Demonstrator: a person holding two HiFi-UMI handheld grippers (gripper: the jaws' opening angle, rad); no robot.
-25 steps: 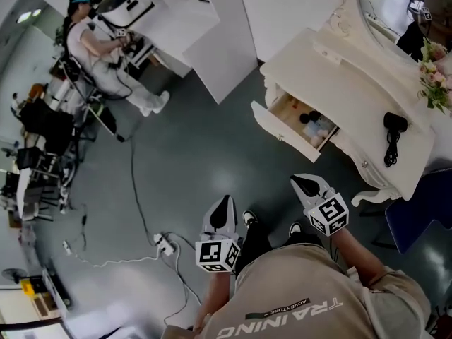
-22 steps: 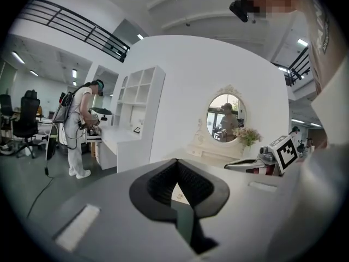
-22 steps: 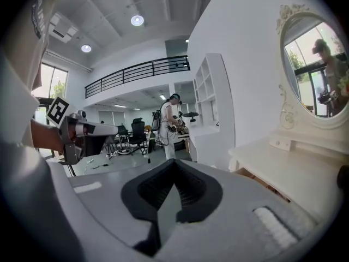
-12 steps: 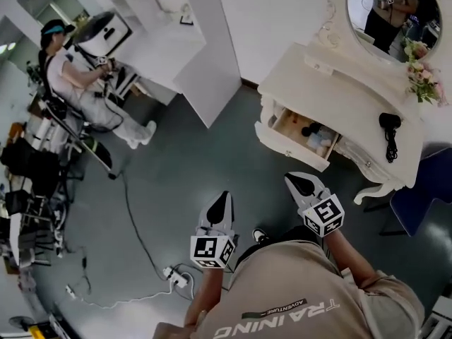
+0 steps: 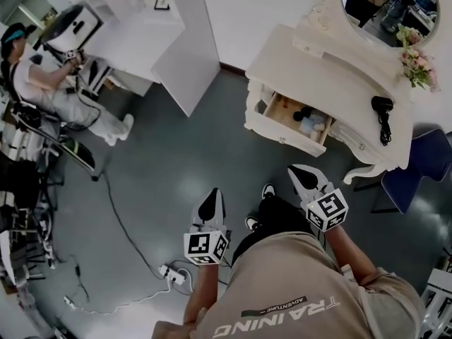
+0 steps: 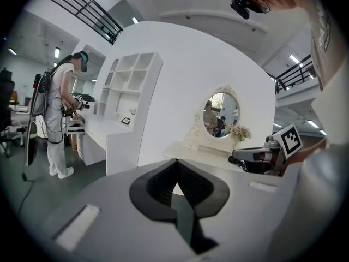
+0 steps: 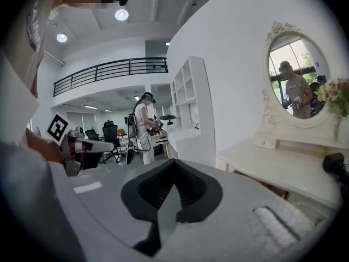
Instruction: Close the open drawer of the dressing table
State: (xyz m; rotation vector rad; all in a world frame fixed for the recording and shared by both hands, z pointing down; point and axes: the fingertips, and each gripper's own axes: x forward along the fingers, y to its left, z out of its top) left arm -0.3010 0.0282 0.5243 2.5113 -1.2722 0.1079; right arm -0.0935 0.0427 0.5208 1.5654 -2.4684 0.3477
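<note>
The cream dressing table stands at the upper right of the head view. Its drawer is pulled out toward me, with small items inside. My right gripper is shut and empty, held in the air a short way in front of the drawer, apart from it. My left gripper is also shut and empty, lower and to the left, over the grey floor. In the right gripper view the table lies to the right of the right gripper. In the left gripper view the table shows behind the left gripper.
On the tabletop lie a black hair dryer and flowers, below an oval mirror. A blue chair stands right of the table. A white shelf unit, a person and a power strip with cables are at the left.
The dressing table and its open drawer have shifted left and nearer in the head view. Both grippers stay shut and held in front of me.
</note>
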